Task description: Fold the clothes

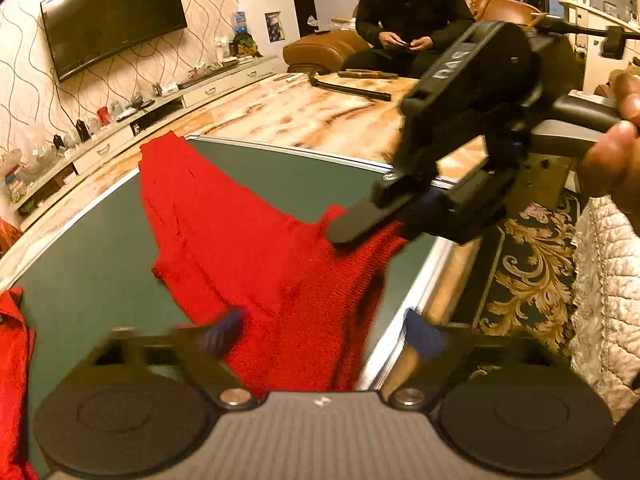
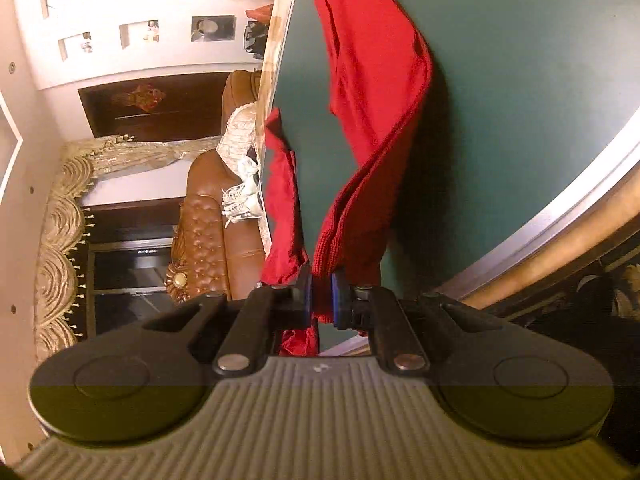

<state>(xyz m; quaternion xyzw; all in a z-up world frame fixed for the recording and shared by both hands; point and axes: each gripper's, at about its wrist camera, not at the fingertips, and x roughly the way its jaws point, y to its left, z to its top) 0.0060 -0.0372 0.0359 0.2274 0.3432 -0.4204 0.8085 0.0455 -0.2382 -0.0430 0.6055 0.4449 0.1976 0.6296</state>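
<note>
My right gripper (image 2: 321, 300) is clamping the red sweater's (image 2: 372, 92) ribbed edge. My left gripper (image 1: 320, 334) is hanging with jaws apart, sweater below it on the green table (image 1: 92, 272).

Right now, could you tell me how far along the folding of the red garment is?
Early. No finished fold shows: the red knit garment lies rumpled on the green table. In hand: the right gripper pinches its ribbed edge; the left gripper's jaws stand apart around cloth. Left: all folds, plus a second red piece.

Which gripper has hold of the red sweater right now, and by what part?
The right gripper pinches the red sweater by a ribbed edge. The left gripper is open, holding nothing.
</note>
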